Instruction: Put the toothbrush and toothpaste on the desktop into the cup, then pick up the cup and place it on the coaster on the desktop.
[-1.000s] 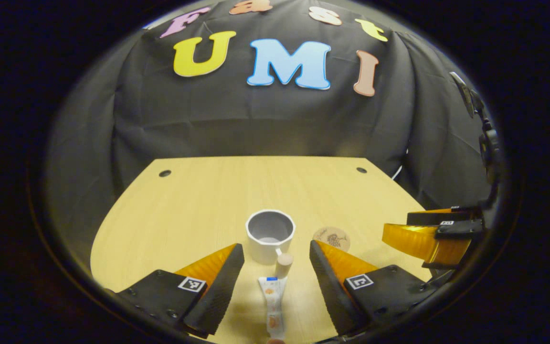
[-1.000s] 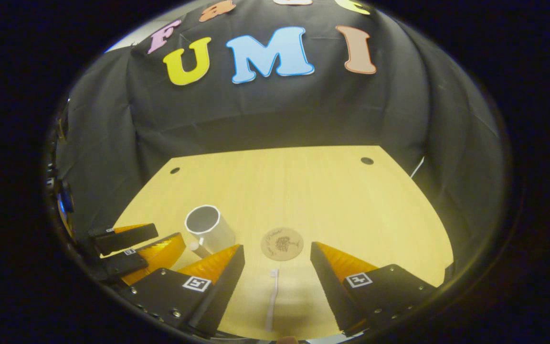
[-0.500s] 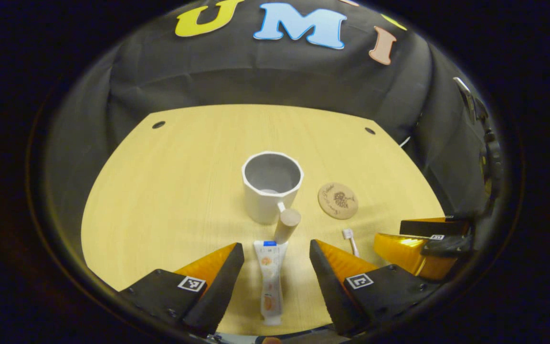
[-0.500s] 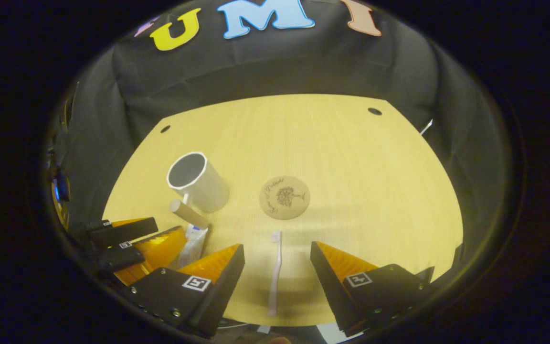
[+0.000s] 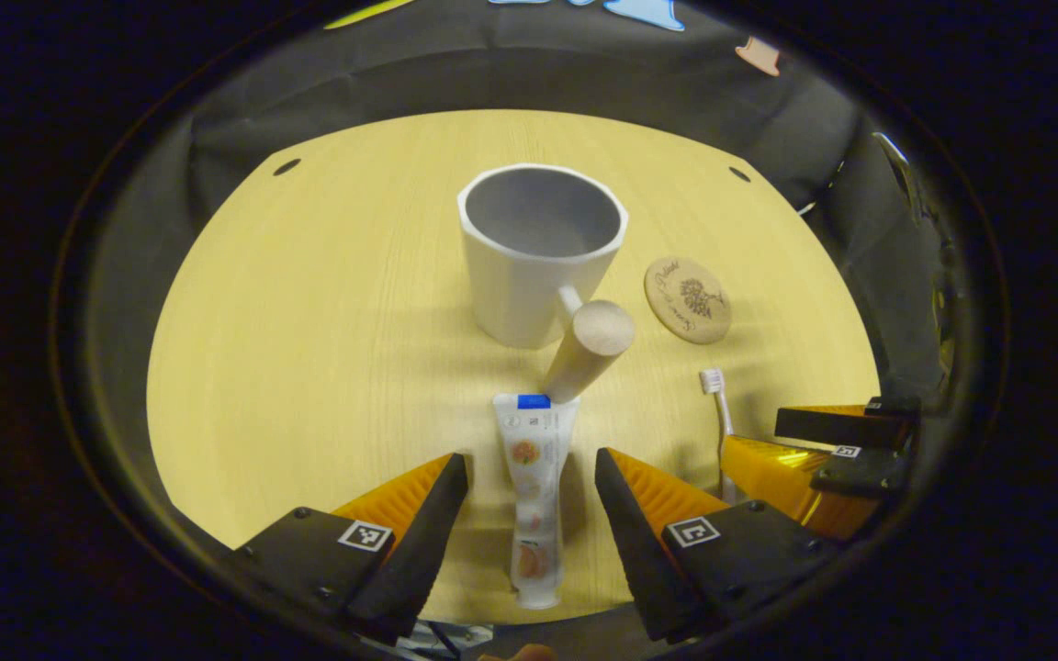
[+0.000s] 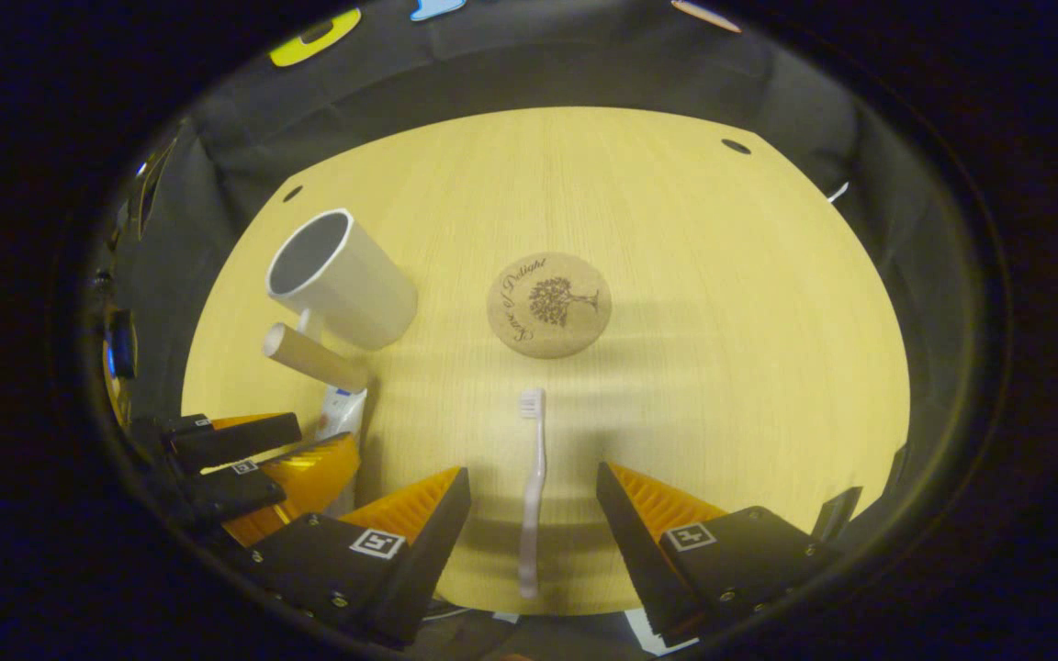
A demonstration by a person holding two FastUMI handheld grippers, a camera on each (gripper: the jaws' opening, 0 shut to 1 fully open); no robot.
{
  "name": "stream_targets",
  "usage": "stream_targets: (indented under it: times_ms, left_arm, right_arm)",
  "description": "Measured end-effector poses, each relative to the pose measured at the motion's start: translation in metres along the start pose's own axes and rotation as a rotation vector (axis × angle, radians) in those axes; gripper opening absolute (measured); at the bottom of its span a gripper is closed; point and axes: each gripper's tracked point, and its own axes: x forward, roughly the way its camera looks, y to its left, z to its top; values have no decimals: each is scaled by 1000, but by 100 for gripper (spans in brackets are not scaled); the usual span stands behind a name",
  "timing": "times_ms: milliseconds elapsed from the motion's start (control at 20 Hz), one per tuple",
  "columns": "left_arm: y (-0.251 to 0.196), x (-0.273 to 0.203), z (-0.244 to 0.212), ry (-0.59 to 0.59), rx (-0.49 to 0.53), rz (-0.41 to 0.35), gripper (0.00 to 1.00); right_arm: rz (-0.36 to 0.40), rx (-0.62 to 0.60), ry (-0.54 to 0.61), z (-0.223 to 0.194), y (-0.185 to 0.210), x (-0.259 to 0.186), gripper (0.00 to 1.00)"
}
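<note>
on the surface (image 6: 722,303) the toothpaste (image 5: 530,487) and toothbrush (image 6: 532,487) are straddled by spread jaws; cup (image 5: 538,252) empty, coaster (image 6: 548,304) bare.

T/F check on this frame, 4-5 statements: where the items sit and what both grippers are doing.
1. The toothpaste lies flat between the left gripper's open fingers. True.
2. The toothbrush is already in the cup. False: it lies on the desktop, between the right gripper's open fingers.
3. The cup stands on the coaster. False: it stands on the desktop beside the bare coaster.
4. The cup is empty. True.
5. The toothbrush's bristle end points toward the coaster. True.
</note>
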Motion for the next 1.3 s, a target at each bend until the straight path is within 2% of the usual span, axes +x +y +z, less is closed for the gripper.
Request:
stream_targets:
  times_ms: [250, 400, 500, 550, 600, 650, 700, 750, 850, 900, 950, 1000, 1050, 1150, 1200, 1250, 1300]
  left_arm:
    - [3, 14, -15, 91, 1, 4, 93]
    - [6, 18, -16, 99, 24, 13, 92]
    - [6, 18, -16, 102, 37, 21, 92]
    - [6, 19, -17, 102, 40, 26, 86]
    - [8, 18, -17, 107, 44, 33, 80]
    - [8, 19, -17, 102, 52, 35, 74]
    - [8, 19, -17, 105, 47, 36, 69]
    - [9, 19, -17, 103, 41, 42, 65]
    - [9, 19, -17, 103, 43, 39, 57]
    - [11, 19, -16, 98, 52, 47, 47]
    - [9, 20, -18, 101, 26, 48, 43]
    - [11, 23, -18, 102, 23, 46, 40]
    - [10, 23, -18, 101, 31, 43, 35]
    - [8, 24, -18, 93, 27, 34, 34]
    - [7, 25, -17, 89, 32, 24, 36]
    - [9, 26, -18, 85, 17, 23, 34]
    - [6, 26, -16, 72, 23, 10, 25]
  right_arm:
    - [8, 5, 72, -14, 6, 11, 87]
    - [-4, -3, 89, -18, 5, 16, 86]
    - [-12, -6, 103, -21, 3, 18, 78]
    - [-22, -11, 118, -24, 1, 17, 72]
    - [-15, -20, 155, -32, 2, 18, 72]
    - [-25, -23, 172, -35, 1, 21, 67]
    - [-40, -25, 166, -35, -1, 18, 59]
    - [-33, -34, 172, -36, 0, 18, 45]
    - [-35, -48, 178, -39, 0, 18, 46]
    - [-36, -60, 183, -41, 0, 18, 46]
    - [-46, -77, 173, -41, -3, 19, 46]
    - [-46, -31, 170, -40, -3, 20, 46]
    - [-35, -30, 180, -40, -1, 16, 11]
    - [-13, 6, 179, -40, -4, 16, 12]
    - [1, 39, 155, -37, -5, 17, 6]
    - [11, 46, 173, -41, -3, 16, 8]
    - [21, 60, 140, -34, -5, 17, 8]
